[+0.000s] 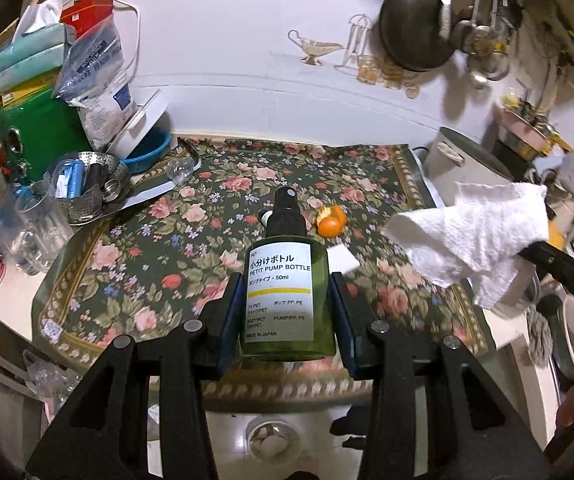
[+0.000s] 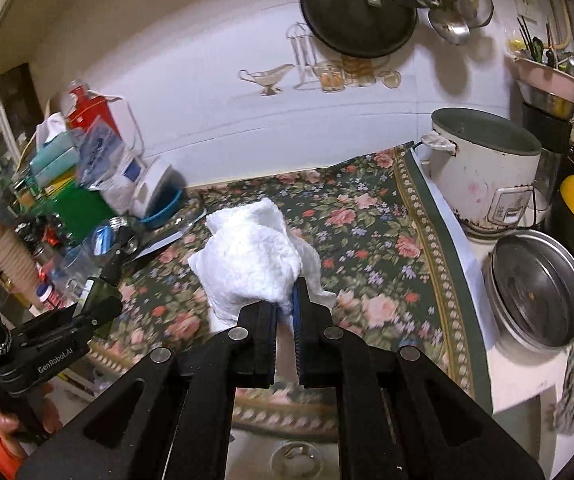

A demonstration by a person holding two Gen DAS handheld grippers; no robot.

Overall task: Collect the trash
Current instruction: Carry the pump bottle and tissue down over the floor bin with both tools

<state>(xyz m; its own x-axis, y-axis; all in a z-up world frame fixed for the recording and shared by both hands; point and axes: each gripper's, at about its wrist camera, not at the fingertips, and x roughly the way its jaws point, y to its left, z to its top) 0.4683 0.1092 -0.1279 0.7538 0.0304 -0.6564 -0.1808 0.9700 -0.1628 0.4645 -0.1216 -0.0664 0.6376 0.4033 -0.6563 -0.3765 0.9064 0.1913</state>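
My left gripper (image 1: 287,292) is shut on a green pump bottle (image 1: 283,280) with a black spray top and a white label, held above the floral mat (image 1: 147,240). It also shows in the right wrist view (image 2: 101,296) at the left. My right gripper (image 2: 285,300) is shut on a crumpled white paper towel (image 2: 251,256), held above the mat; the towel shows at the right of the left wrist view (image 1: 475,232). An orange peel (image 1: 331,221) and a small white scrap (image 1: 343,258) lie on the mat behind the bottle.
Clutter stands at the left: a green box (image 1: 43,128), a metal strainer (image 1: 91,188), glasses, a blue bowl (image 1: 149,152). A white rice cooker (image 2: 487,168) and a steel lid (image 2: 539,288) stand at the right. A dark pan (image 2: 355,4) hangs on the wall. A floor drain (image 1: 273,438) lies below the counter edge.
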